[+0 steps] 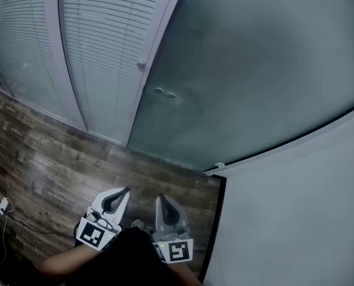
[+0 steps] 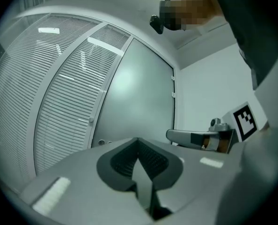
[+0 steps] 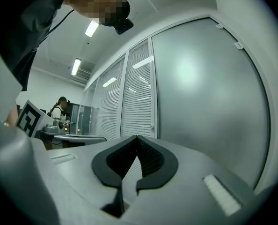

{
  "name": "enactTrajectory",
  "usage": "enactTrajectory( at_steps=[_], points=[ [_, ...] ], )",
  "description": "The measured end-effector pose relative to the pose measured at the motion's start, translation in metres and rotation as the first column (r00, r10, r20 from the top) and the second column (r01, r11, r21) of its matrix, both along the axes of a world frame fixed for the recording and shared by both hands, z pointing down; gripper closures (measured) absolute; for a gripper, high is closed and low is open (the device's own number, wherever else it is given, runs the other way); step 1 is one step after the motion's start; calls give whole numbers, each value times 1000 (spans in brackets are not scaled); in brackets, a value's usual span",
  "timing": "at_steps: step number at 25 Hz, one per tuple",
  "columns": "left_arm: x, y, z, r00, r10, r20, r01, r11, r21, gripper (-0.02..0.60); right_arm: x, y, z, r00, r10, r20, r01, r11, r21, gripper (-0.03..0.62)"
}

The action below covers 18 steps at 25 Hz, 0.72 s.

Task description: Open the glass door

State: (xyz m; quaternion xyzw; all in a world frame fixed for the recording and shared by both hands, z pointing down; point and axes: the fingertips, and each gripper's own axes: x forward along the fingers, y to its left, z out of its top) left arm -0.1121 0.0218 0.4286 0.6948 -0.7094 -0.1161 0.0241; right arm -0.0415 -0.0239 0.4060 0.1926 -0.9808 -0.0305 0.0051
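Office premises, frosted glass door (image 1: 248, 70), glazed partitions (image 1: 22, 70) fitted with slatted blinds (image 1: 105, 46), wood-plank floor (image 1: 52, 159), ceiling strip lights (image 3: 76, 65), plain white wall (image 1: 296, 219).

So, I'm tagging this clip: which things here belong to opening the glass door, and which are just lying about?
For the job: glass door, its two round fittings, left hand-held gripper, right hand-held gripper, both shut, empty.
Just about: slatted blinds, plug with cable on the floor, white wall.

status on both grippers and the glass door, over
Left gripper and right gripper both shut, empty. Glass door looks closed, neither gripper touching it. Nothing seen in the way.
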Motion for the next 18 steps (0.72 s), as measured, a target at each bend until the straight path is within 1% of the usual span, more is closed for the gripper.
enactTrajectory(
  at_steps=[8, 11, 14, 18],
  points=[
    [-41, 25, -10, 1000, 17, -19, -16, 1000, 18, 583, -27, 6, -4, 996, 74, -43, -74, 997, 1, 591],
    [-47, 27, -3, 1000, 20, -12, -20, 1000, 19, 583, -32, -1, 7, 994, 94, -52, -95, 996, -3, 591],
    [-48, 20, 12, 1000, 24, -12, -24, 1000, 3, 583, -33, -19, 24, 992, 113, -63, -114, 993, -10, 591],
    [-55, 24, 18, 1000, 21, -22, -21, 1000, -9, 583, -34, -36, 29, 984, 164, -71, -165, 986, -3, 591]
  ],
)
